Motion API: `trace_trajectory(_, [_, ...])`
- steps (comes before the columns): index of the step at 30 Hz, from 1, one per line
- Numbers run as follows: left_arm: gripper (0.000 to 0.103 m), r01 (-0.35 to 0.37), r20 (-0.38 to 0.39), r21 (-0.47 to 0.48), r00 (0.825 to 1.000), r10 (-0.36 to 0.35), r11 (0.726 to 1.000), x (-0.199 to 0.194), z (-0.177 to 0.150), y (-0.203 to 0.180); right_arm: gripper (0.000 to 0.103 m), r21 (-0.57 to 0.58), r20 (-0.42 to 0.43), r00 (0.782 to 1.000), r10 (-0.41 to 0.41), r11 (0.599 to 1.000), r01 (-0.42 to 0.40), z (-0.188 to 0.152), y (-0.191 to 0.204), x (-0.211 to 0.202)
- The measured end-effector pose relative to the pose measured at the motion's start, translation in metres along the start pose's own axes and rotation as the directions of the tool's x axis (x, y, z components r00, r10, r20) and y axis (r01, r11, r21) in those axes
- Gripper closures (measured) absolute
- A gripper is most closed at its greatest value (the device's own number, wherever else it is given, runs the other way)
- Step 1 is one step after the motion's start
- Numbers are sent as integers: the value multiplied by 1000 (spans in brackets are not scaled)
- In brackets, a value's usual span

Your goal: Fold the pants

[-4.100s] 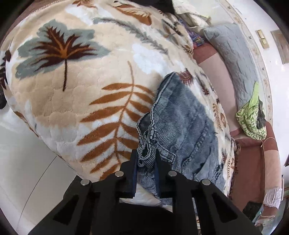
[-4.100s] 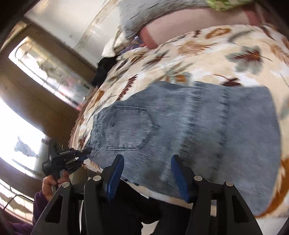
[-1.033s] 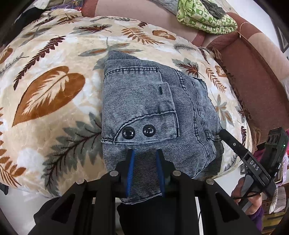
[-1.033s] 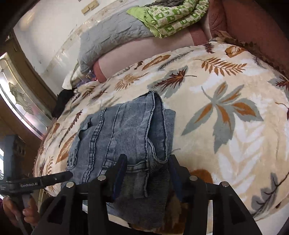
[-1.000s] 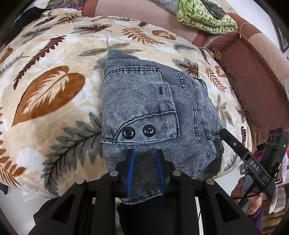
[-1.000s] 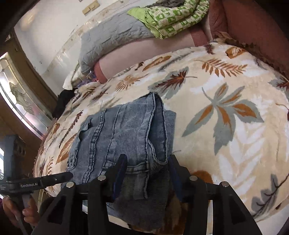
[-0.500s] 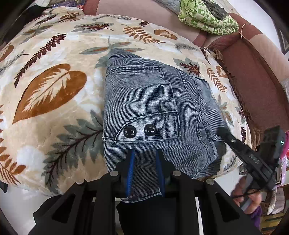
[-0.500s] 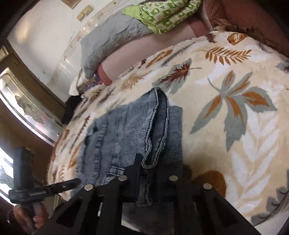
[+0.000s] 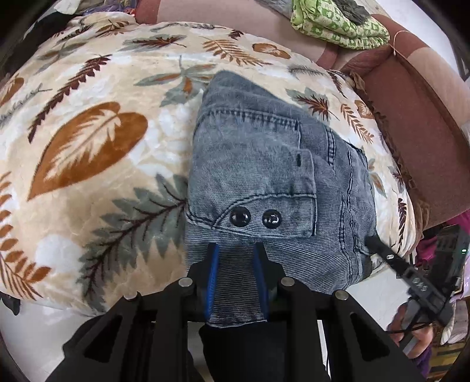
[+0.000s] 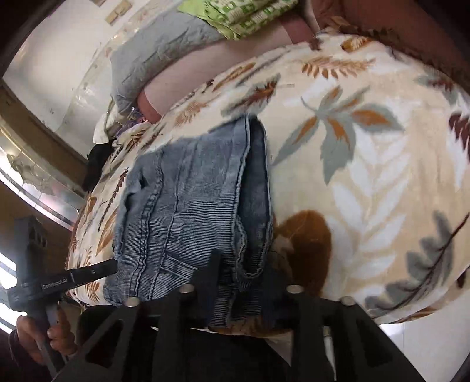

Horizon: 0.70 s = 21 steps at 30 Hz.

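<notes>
Leaf-print blanket (image 9: pixel 88 152) on a bed, folded jeans (image 9: pixel 264 176) lying at its near edge.

Both grippers hold the jeans' near edge: the left gripper (image 9: pixel 236 273) has its jaws clamped on a denim flap, and the right gripper (image 10: pixel 243 279) has its jaws pinched on the hem layers. A green cloth (image 9: pixel 337 23) lies behind.

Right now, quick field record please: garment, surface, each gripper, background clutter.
garment: folded blue denim pants, two dark snaps facing up, near bed edge
surface: cream leaf-print fleece blanket
left gripper: shut on the pants' near edge, cloth between blue pads
right gripper: shut on the pants' stacked hems
background: green patterned cloth bundle on brown sofa arm
</notes>
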<state>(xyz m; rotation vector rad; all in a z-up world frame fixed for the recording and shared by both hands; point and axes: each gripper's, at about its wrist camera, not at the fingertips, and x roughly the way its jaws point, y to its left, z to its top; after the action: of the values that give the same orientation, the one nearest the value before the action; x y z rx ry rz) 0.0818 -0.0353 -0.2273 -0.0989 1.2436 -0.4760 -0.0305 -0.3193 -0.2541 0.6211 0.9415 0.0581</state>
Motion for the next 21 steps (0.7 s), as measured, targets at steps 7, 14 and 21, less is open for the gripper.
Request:
trace_trajectory(7, [71, -59, 87, 60, 995, 54, 996, -8, 35, -18, 49, -104, 205, 977, -57, 991, 80, 38, 20, -45])
trace_trajectory(14, [44, -140, 127, 82, 983, 129, 987, 15, 80, -38, 55, -139, 132, 991, -9, 990, 28, 66, 56, 15])
trace_trajectory(21, [41, -214, 89, 110, 975, 205, 971, 66, 92, -38, 54, -69, 35, 996, -82, 994, 85, 66, 41, 89])
